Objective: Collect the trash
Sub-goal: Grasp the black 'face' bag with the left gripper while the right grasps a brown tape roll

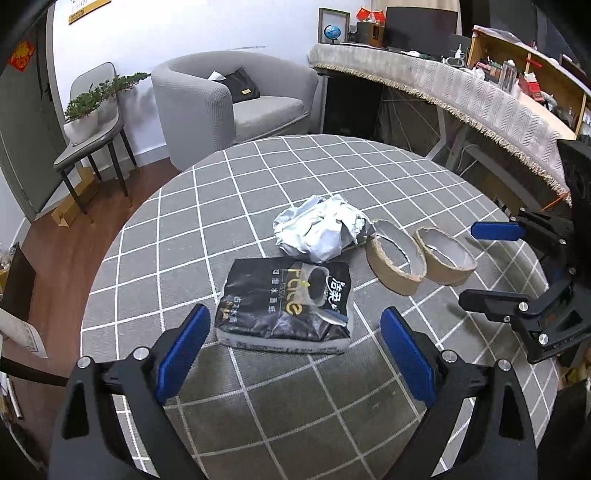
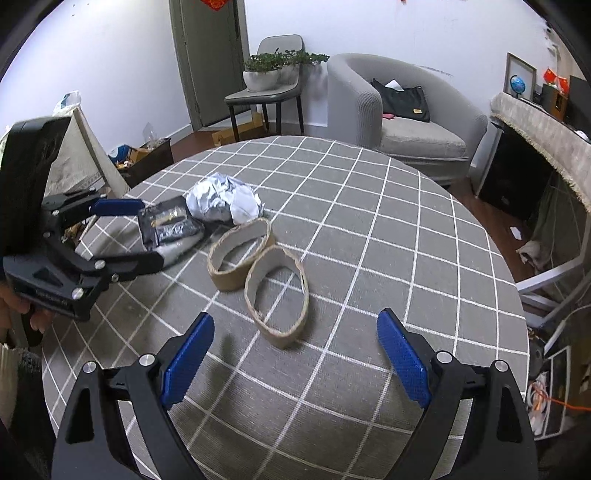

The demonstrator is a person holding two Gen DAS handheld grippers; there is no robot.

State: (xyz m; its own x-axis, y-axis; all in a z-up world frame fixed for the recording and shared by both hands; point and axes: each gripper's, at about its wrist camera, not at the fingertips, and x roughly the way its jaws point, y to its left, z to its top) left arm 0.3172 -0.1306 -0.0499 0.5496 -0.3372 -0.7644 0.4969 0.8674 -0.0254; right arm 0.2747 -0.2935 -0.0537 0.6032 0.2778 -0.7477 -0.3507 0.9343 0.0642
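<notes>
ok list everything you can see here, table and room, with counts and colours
table: one, round, grey cloth with white grid
tissue pack: one, black, near table edge, ahead of left tongs
crumpled wrapper: one, silver-white, behind the pack
cardboard rings: two, brown, side by side, right of the wrapper
armchair: one, grey, behind the table
handbag: one, black, on the armchair
chair: one, grey, by the wall
potted plants: two, green in white pots, on the chair
globe: one, blue, on the side counter
left tongs: open, blue pads
right tongs: open, blue pads
</notes>
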